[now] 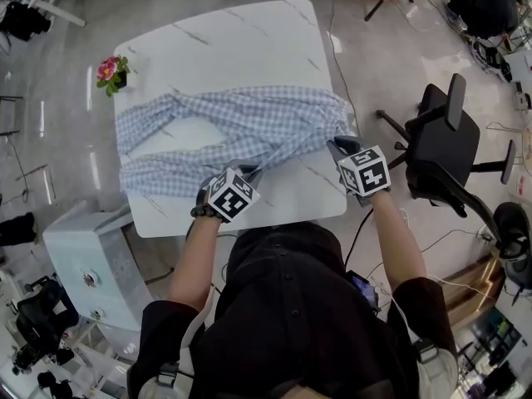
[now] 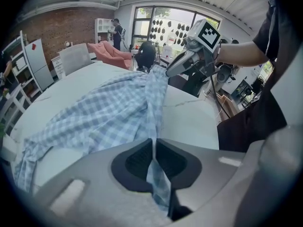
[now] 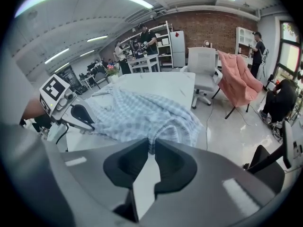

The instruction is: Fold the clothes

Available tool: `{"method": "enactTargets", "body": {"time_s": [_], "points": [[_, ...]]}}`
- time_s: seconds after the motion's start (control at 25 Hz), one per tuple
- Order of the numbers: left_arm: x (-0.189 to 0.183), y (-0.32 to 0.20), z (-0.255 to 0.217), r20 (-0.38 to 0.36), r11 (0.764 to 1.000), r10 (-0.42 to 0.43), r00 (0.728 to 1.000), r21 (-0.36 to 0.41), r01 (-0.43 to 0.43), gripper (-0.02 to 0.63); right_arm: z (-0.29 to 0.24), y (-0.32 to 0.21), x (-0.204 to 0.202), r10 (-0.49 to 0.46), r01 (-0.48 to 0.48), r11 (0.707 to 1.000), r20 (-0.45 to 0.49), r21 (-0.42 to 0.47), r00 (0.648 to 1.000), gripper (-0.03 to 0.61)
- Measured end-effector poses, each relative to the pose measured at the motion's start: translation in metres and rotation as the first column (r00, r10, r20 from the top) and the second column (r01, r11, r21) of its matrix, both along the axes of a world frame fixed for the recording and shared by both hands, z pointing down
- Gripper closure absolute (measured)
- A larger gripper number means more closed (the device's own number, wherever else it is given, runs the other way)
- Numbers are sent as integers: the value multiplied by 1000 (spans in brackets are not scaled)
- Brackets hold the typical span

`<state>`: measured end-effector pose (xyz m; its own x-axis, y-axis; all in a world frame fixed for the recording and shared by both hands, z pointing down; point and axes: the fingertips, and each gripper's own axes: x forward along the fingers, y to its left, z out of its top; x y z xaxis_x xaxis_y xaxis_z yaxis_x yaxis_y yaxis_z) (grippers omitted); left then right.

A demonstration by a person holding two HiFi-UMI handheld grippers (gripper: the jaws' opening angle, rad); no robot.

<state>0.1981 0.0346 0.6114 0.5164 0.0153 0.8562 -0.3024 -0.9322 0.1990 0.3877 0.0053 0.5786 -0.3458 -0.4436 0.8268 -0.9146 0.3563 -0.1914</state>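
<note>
Cloth of the checked shirt [image 1: 241, 127], light and limp, sprawls mid-frame across the table [image 1: 249, 40]. The left gripper [image 1: 248, 173] pinches its near hem, and the right gripper [image 1: 337, 148] nips its right edge. Hems probably grip best.

The far half of the desk [image 1: 241, 44] is bare, so a hand could pass there freely. A checked shirt [image 1: 249, 123] lies across the middle from side to side and fills most of the width. A small pot of flowers [image 1: 111, 73] stands at the far left corner. A strip of bare top runs along the near edge. A black chair [image 1: 445, 152] stands close on the right. A white box [image 1: 87, 256] sits by the near left corner.
</note>
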Motion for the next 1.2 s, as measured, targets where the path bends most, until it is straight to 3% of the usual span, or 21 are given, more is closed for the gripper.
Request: {"method": "enactTargets", "body": {"time_s": [0.36,0.52,0.88,1.2], "points": [[23,46,-21,-41,991,130,991,41,-128,583,-21,59,34,126,-126,992,-47,15,991,529],[35,68,-20,-36,987,150,988,61,-148,583,-18,86,53,174,-174,985,-41,4,984,529],[54,106,-20,3,994,92,996,59,-92,581,-1,121,79,191,-189,979,31,-80,981,528],[89,126,-14,4,997,27,1000,78,-28,561,7,136,115,114,-116,990,-33,-77,993,528]]}}
